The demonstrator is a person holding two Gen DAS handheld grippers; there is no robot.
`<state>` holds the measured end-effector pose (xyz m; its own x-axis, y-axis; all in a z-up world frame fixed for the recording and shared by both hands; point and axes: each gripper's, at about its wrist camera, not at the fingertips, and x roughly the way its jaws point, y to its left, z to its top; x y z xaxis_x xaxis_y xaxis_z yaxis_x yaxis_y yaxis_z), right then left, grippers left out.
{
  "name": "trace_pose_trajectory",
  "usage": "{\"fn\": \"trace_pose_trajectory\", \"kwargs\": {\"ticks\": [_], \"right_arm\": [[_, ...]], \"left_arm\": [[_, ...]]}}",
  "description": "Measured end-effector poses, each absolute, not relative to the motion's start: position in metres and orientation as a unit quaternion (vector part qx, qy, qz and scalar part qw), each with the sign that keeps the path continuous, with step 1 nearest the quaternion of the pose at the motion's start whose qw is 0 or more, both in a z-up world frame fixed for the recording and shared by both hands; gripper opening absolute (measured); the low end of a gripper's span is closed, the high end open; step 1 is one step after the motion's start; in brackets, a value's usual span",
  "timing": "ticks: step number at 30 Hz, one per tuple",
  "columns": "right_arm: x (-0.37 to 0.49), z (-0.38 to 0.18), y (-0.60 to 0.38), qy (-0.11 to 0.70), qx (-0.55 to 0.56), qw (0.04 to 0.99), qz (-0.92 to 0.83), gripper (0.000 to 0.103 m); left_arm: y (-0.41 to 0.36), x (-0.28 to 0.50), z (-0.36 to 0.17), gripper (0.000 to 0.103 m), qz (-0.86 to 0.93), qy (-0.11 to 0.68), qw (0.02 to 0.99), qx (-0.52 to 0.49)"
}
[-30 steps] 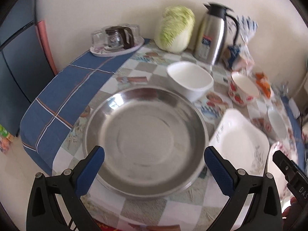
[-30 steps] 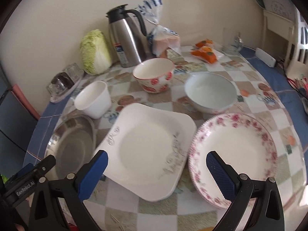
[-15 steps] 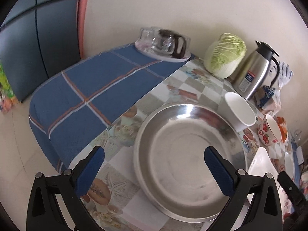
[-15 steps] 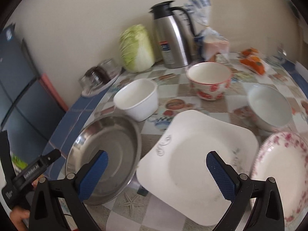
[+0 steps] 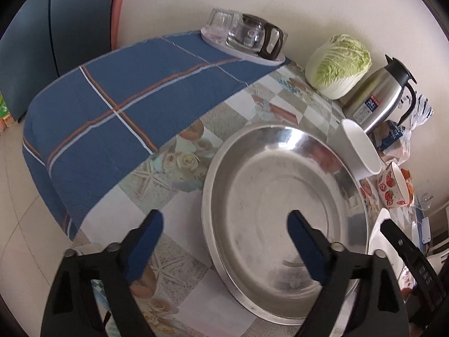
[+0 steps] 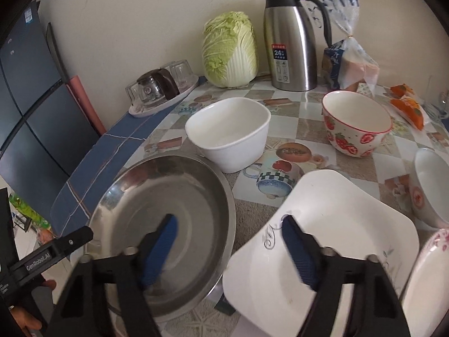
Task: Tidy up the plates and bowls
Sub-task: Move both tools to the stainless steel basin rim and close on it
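While both my claws hang over the table (image 5: 283,104), this is how things lie:
Left claw (image 5: 224,241): jaws wide but just closing in; the steel pan's left rim sits between the fingers, pads not touching it, nothing held.
Right claw (image 6: 228,248): jaws partly spread and just closing in; one finger over the pan, the other over the square plate, gripping nothing.
Steel pan (image 6: 168,205): near the table's front left edge, beside the blue cloth (image 5: 118,104).
Square plate (image 6: 331,241): right of the pan, its corner close to the pan's rim.
White bowl (image 6: 228,137): just behind the pan.
Strawberry bowl (image 6: 356,125): right of the white bowl, apart from it.
Flowered plate (image 6: 429,275): right of the square plate.
Back edge: cabbage (image 6: 230,49), steel jug (image 6: 291,42), tray of glasses (image 6: 162,92).
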<state>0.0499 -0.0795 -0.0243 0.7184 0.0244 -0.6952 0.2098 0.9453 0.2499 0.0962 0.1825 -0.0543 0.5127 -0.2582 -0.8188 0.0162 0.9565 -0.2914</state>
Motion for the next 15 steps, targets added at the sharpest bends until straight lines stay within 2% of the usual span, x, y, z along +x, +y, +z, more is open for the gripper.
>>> {"fn": "trace_pose_trajectory", "kwargs": {"ticks": [3,7,8,10,15], "right_arm": [[0.057,-0.031,-0.082,0.372,0.167,0.912,-0.049,0.068],[0.067,-0.040,-0.082,0.380,0.175,0.908,-0.035,0.052],[0.069,-0.042,-0.082,0.384,0.174,0.906,-0.033,0.050],[0.073,-0.047,-0.081,0.391,0.174,0.903,-0.031,0.039],[0.077,-0.055,-0.081,0.401,0.177,0.899,-0.027,0.031]], "left_arm": [[0.181,0.099,-0.060,0.087,-0.086,0.494,0.856,-0.125],[0.180,0.101,-0.066,0.085,-0.095,0.501,0.850,-0.134],[0.180,0.102,-0.068,0.083,-0.096,0.502,0.849,-0.134],[0.180,0.103,-0.070,0.076,-0.097,0.506,0.847,-0.134],[0.183,0.106,-0.076,0.059,-0.097,0.511,0.842,-0.143]]}}
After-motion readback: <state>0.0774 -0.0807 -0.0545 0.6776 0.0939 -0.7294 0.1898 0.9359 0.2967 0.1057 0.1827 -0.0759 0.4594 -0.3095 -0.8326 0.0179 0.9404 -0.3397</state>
